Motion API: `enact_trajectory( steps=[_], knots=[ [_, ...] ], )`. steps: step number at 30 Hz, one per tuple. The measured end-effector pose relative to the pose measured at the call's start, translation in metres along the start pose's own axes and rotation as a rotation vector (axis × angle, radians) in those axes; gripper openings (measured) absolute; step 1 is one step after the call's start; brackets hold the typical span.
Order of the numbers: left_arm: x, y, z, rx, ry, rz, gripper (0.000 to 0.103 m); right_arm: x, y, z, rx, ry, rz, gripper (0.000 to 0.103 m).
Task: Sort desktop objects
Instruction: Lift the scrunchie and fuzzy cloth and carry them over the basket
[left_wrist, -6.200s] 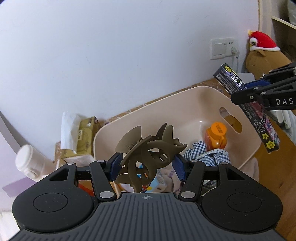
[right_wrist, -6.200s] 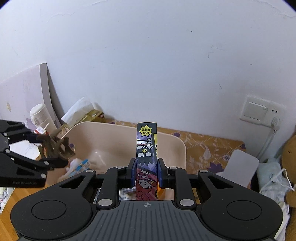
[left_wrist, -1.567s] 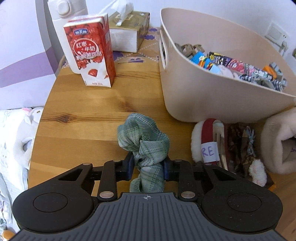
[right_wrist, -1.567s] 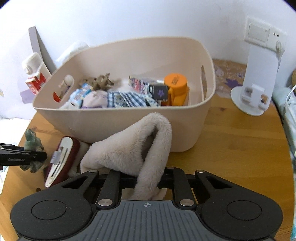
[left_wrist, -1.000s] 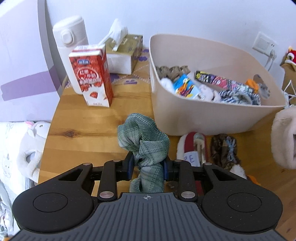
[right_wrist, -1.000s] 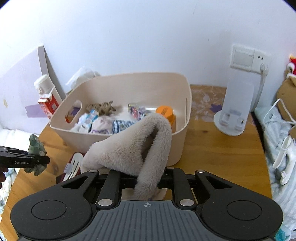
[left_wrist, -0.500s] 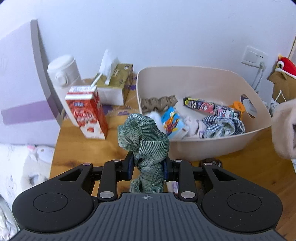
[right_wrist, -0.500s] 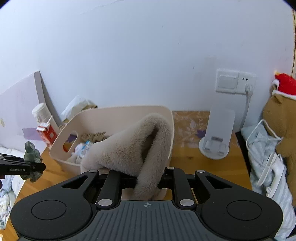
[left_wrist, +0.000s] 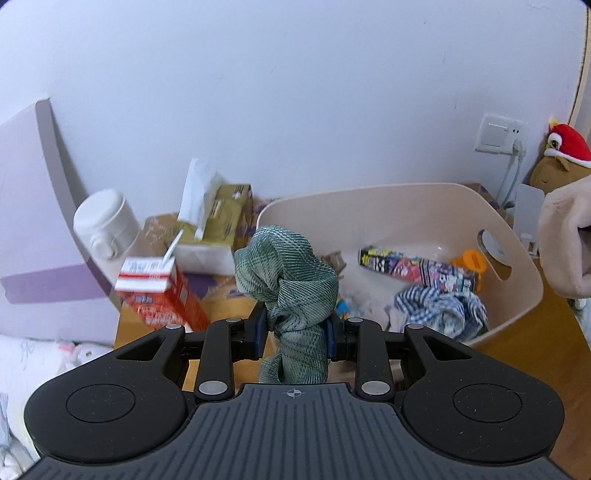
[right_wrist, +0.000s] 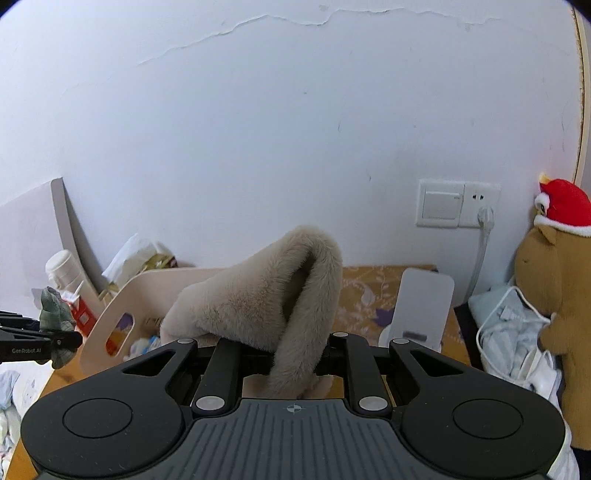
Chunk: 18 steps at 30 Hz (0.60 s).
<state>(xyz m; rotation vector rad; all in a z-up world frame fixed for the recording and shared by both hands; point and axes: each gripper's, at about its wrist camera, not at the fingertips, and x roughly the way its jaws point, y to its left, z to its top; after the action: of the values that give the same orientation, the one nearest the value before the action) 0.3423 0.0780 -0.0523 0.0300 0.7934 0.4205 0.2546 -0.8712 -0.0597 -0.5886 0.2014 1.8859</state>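
My left gripper (left_wrist: 295, 330) is shut on a green plaid scrunchie (left_wrist: 286, 275), held up in front of the near-left rim of the beige basket (left_wrist: 402, 201). Inside the basket lie a cartoon-printed box (left_wrist: 413, 267), an orange bottle (left_wrist: 474, 263), a blue checked cloth (left_wrist: 439, 308) and a brown hair claw, mostly hidden. My right gripper (right_wrist: 293, 350) is shut on a fluffy beige plush piece (right_wrist: 258, 295), raised above the basket's (right_wrist: 122, 299) right side; the plush also shows at the right edge of the left wrist view (left_wrist: 565, 243). The left gripper (right_wrist: 55, 338) with the scrunchie appears at far left.
A red milk carton (left_wrist: 159, 295), a white flask (left_wrist: 105, 225) and a tissue box (left_wrist: 218, 229) stand left of the basket on the wooden table (left_wrist: 532, 339). A white phone stand (right_wrist: 421, 306), wall socket (right_wrist: 458, 203) and a plush toy with red hat (right_wrist: 554, 258) are to the right.
Both grippers have risen with their loads and tilted up; the basket now sits lower in both views and more wall shows. The items on the table in front of the basket have dropped out of sight.
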Motion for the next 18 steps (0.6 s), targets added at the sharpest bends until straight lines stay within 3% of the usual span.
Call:
enact_trajectory(
  steps=[11,18],
  knots=[
    [0.032,-0.022,0.017,0.082,0.016,-0.017,0.03,0.037,-0.001,0.013,-0.016,0.017,0.013,0.017],
    [0.057,-0.026,0.017,0.048,0.078,-0.061,0.03,0.058,0.013,0.015,-0.082,0.05,0.03,0.017]
  ],
)
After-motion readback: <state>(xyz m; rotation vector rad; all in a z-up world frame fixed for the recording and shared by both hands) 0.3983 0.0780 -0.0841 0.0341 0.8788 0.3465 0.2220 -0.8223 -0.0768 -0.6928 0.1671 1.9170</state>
